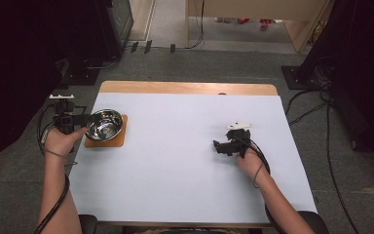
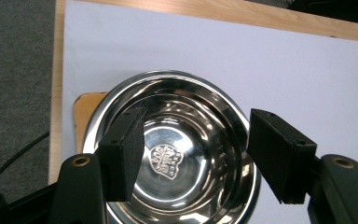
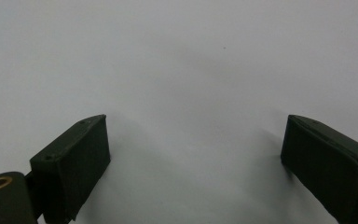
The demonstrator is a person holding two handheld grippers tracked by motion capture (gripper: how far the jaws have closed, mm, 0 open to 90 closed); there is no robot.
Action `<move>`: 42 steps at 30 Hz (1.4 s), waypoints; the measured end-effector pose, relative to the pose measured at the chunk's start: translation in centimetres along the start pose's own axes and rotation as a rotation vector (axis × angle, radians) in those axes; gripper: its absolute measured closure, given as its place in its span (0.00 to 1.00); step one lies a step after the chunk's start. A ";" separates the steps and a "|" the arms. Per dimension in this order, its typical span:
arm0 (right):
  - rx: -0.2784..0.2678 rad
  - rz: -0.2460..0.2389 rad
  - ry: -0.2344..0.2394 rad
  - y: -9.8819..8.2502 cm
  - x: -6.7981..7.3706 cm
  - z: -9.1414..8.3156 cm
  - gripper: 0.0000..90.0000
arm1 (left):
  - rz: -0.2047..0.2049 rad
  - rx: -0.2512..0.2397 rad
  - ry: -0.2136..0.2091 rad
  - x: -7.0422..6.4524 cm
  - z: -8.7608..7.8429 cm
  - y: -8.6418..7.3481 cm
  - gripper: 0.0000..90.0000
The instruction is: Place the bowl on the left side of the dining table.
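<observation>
Steel bowl [image 1: 104, 125] sits on an orange mat [image 1: 118, 141] at the tabletop's [image 1: 175, 161] left edge, just short of the drop to the floor. Left tool [image 1: 88, 118] hovers over the bowl's near rim, jaws spread apart and gripping nothing. Right tool [image 1: 217, 146] rests released on the white sheet, well apart, with bare surface between them.
</observation>
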State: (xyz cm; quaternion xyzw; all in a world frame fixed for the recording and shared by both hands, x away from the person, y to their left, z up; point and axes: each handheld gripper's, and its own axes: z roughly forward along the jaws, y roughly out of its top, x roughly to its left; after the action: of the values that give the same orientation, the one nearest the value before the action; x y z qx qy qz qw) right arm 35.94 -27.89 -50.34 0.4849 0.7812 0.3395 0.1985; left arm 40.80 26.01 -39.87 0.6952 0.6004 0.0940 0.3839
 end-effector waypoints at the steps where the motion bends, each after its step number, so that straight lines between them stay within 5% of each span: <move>1: 0.000 0.000 0.000 0.0 0.0 0.0 0.08 | 0.004 0.002 -0.008 -0.2 0.0 0.0 0.41; 42: 0.000 -0.001 0.000 0.0 0.0 0.0 0.08 | 0.177 0.048 -0.152 -8.7 4.6 -1.0 0.34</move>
State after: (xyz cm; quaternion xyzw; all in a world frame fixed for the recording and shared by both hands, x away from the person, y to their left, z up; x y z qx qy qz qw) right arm 35.94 -27.89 -50.34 0.4846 0.7813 0.3394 0.1988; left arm 40.47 16.16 -40.80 0.7595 0.5080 0.0599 0.4018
